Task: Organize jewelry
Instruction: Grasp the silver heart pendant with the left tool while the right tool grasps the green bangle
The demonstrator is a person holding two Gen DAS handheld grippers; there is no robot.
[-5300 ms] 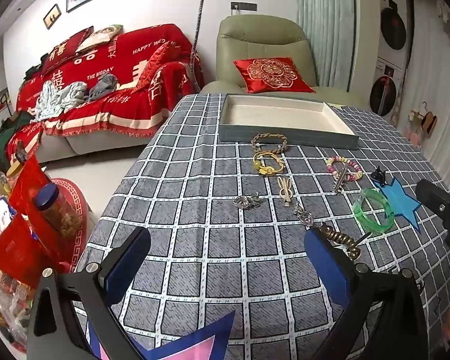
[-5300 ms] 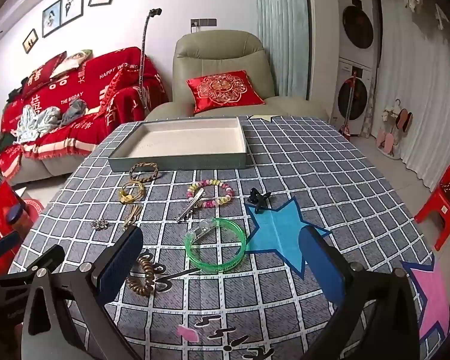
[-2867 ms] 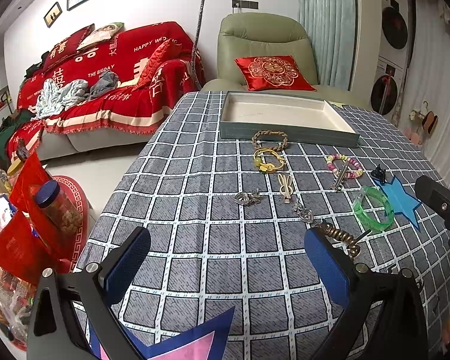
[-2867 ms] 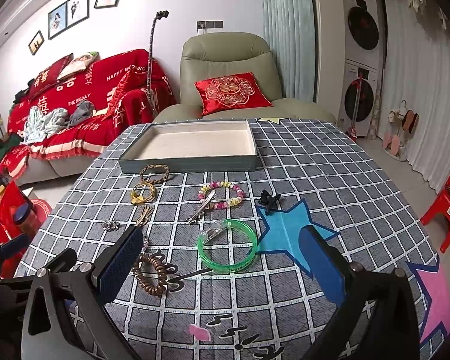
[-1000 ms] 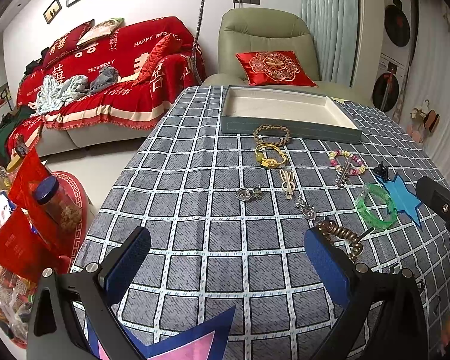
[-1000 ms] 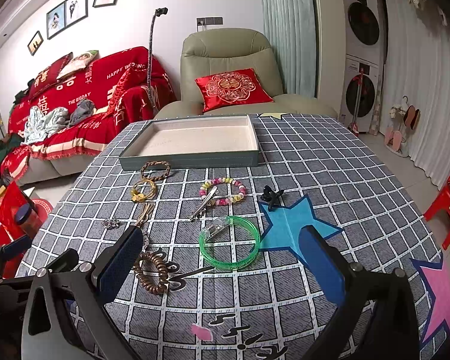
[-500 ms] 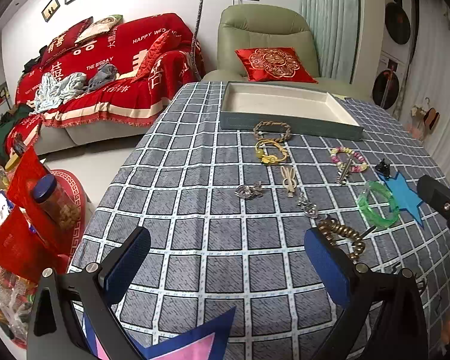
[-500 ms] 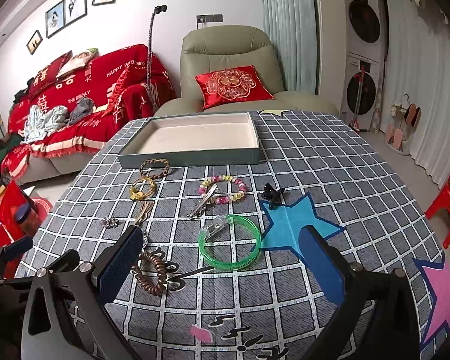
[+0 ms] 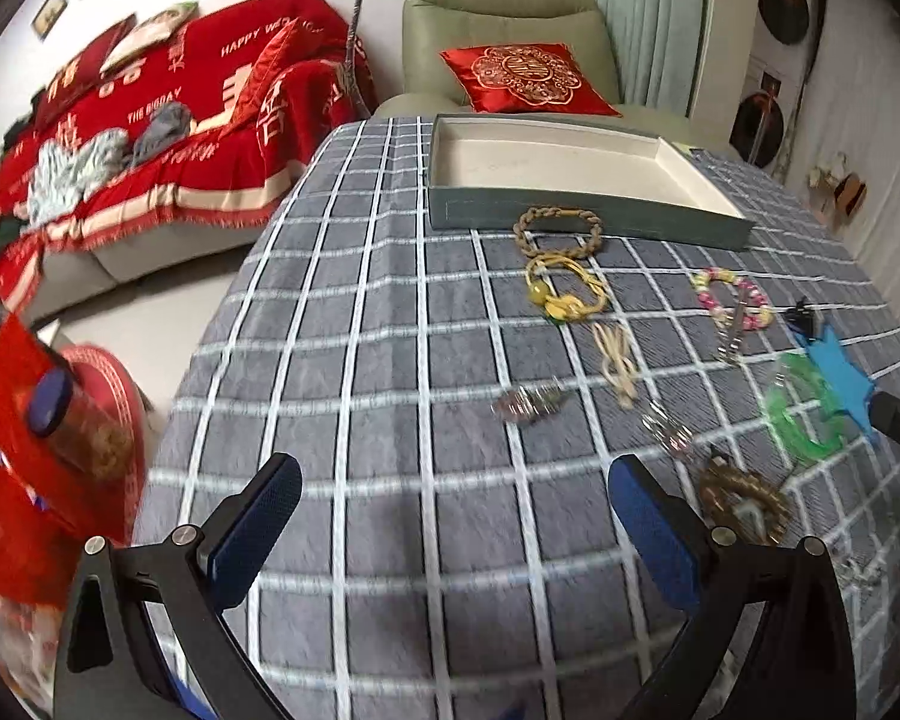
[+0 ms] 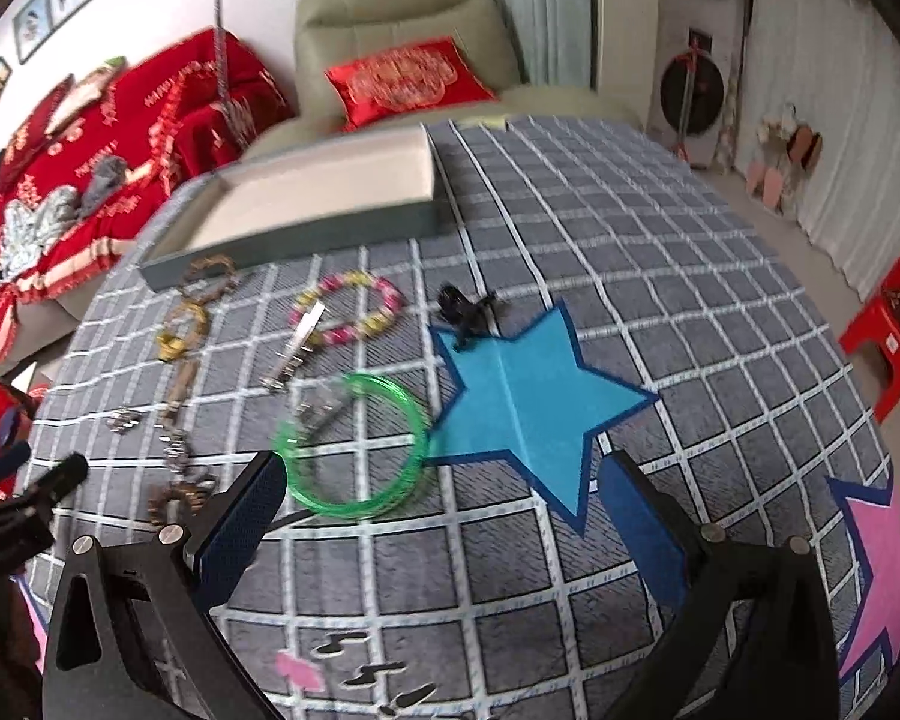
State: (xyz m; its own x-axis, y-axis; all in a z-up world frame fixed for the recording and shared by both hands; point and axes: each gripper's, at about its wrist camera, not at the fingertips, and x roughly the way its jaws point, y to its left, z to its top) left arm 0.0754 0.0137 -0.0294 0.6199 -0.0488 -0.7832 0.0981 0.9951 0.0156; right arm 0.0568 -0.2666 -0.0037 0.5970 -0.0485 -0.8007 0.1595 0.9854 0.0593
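The left gripper (image 9: 453,516) hung wide open over the checked grey tablecloth (image 9: 390,360), its blue ribbed pads (image 9: 255,528) holding nothing. The right gripper (image 10: 441,516) was spread just as wide and also empty, with its left pad just beside the near rim of a translucent green plastic bangle (image 10: 354,447).

The jewelry lay scattered on the woven cloth between the grippers and the tray. Beside the left gripper's right finger sat a coiled brown beaded bracelet (image 9: 744,501), blurred. Farther out came a small silver piece (image 9: 531,402), a pale cream clip (image 9: 618,360), a yellow cord bracelet (image 9: 564,294) and a braided tan rope bracelet (image 9: 558,228), the last lying just in front of the tray's front wall. To the right, a ring of pink and yellow beads (image 10: 348,306) lay with a slim silver hair clip (image 10: 297,342) across its edge. A small black claw clip (image 10: 465,309) rested at the tip of a blue star (image 10: 528,402) printed on the cloth.

The shallow rectangular tray (image 9: 588,219), grey-green outside with a smooth cream lining, stood at the far side of the table and held nothing. Behind it were a green leather armchair (image 9: 504,18) with a red embroidered cushion (image 9: 525,78).
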